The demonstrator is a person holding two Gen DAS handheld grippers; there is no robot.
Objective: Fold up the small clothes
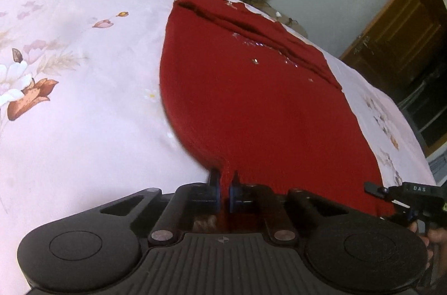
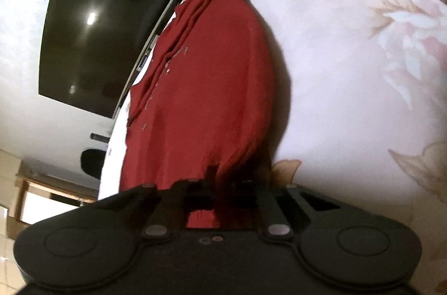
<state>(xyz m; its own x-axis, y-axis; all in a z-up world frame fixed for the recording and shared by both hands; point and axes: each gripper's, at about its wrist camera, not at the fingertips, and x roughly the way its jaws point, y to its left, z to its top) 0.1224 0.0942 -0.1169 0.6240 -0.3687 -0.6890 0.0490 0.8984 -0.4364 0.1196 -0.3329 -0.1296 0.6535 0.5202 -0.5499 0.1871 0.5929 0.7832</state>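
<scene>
Left wrist view: the dark red knitted garment (image 1: 251, 88) lies spread across the pale floral bedsheet (image 1: 83, 99), filling the centre of the frame. The left gripper (image 1: 223, 177) pinches its near hem at lower centre. The right gripper (image 2: 216, 172) is clamped on the hem too.

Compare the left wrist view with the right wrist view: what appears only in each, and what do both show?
Only the left wrist view shows a wooden door and the right gripper seen from outside. Only the right wrist view shows cardboard boxes. Both show the red garment on the floral bedsheet, a dark screen, and each gripper shut on the garment's near edge; the left gripper pinches one corner.
</scene>
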